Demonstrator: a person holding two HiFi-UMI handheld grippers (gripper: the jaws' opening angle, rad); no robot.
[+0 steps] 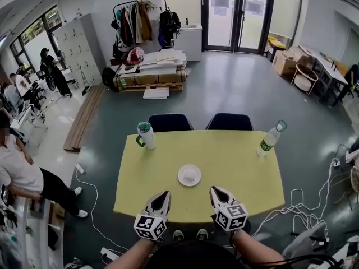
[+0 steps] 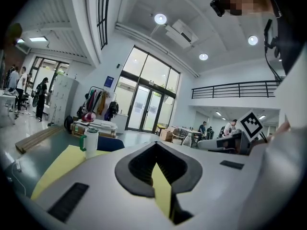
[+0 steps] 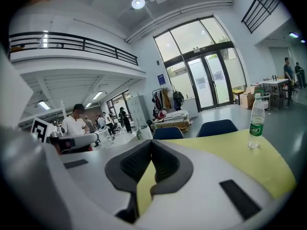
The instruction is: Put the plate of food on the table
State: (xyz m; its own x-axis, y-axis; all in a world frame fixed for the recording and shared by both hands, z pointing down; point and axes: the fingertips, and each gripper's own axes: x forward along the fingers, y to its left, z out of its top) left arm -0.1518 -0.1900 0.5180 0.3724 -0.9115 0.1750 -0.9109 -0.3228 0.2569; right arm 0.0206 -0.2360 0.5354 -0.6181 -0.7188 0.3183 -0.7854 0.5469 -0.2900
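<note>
A small white plate of food [image 1: 189,175] rests on the yellow table [image 1: 241,167], near the middle and toward its front edge. My left gripper [image 1: 164,194] hovers over that front edge, just left of and nearer than the plate, shut with nothing between its jaws. My right gripper [image 1: 215,190] is level with it, just right of the plate, and is shut and empty too. In the left gripper view the left gripper [image 2: 156,146] has its tips meeting; likewise the right gripper [image 3: 151,143] in the right gripper view. Neither gripper view shows the plate.
A white cup with a green lid [image 1: 145,134] stands at the table's far left, also seen as the cup [image 2: 90,140]. A water bottle [image 1: 270,138] is at the far right, the same bottle [image 3: 256,121]. Two dark blue chairs [image 1: 170,122] face the far side. Cables [image 1: 297,203] lie on the floor.
</note>
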